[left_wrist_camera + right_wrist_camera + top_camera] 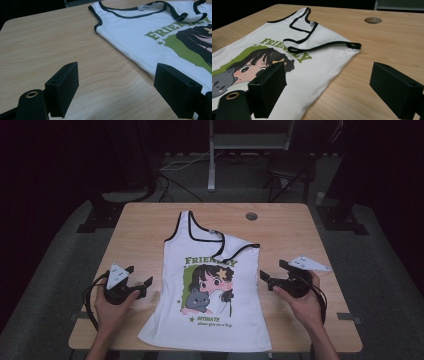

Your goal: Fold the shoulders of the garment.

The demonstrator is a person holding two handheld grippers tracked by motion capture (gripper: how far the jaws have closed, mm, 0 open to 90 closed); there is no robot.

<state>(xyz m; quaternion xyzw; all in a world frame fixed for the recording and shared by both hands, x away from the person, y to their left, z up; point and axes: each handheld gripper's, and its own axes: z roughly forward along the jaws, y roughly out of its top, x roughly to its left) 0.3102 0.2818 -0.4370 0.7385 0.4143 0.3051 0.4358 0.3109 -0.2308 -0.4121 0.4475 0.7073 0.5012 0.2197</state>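
Tank top (210, 285): lying flat in the middle of the tabletop (145, 227) — printed side up, its right strap folded over onto the chest.
Left gripper (141, 279): you are holding it just left of the hem, fingers spread wide, gripping nothing.
Right gripper (274, 271): hovering at the shirt's right edge — fingers spread, empty.

The top (205, 270) is white with black trim, green lettering and a cartoon girl print; the desk (290, 230) is pale wood.
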